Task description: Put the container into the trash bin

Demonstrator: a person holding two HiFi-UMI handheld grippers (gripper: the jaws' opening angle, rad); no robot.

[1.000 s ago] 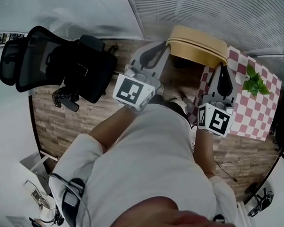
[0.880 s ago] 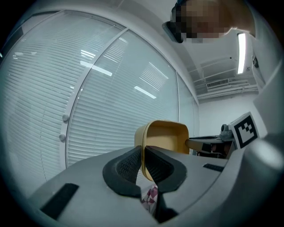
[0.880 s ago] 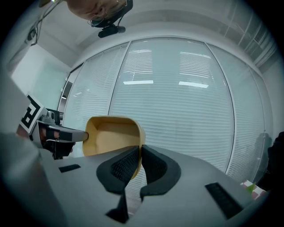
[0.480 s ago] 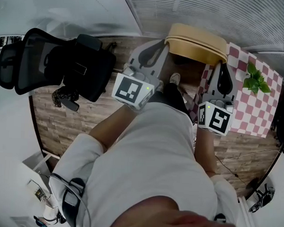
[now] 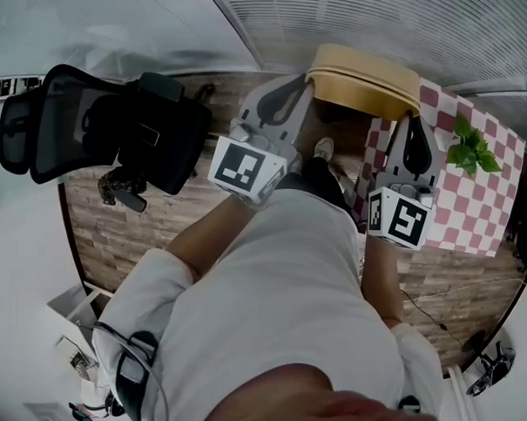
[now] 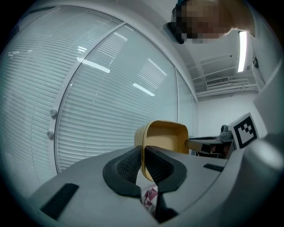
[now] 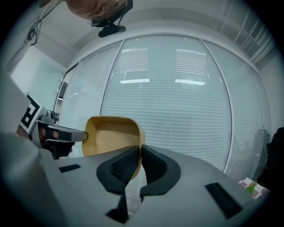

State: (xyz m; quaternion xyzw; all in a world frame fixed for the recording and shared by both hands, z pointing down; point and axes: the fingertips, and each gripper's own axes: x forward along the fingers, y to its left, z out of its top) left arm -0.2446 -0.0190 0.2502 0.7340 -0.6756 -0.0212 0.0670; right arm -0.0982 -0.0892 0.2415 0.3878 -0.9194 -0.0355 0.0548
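Note:
The container (image 5: 365, 81) is a tan, shallow plastic tub, held up in the air at the top middle of the head view. My left gripper (image 5: 306, 83) is shut on its left rim, and my right gripper (image 5: 414, 122) is shut on its right rim. In the left gripper view the thin wall of the container (image 6: 165, 136) stands between the black pads (image 6: 128, 164). The right gripper view shows the container (image 7: 113, 138) pinched the same way at the right gripper (image 7: 139, 160). No trash bin shows in any view.
A black office chair (image 5: 101, 128) stands on the wood floor (image 5: 123, 230) at the left. A table with a red-checked cloth (image 5: 473, 206) and a green plant (image 5: 472, 149) is at the right. Window blinds (image 6: 88, 111) lie ahead. The person's shoe (image 5: 323, 148) shows below the container.
Both grippers have carried the container a little way across the room, still gripped. The person's shoe has stepped into view under it, and the chair and table have shifted slightly in the head view.

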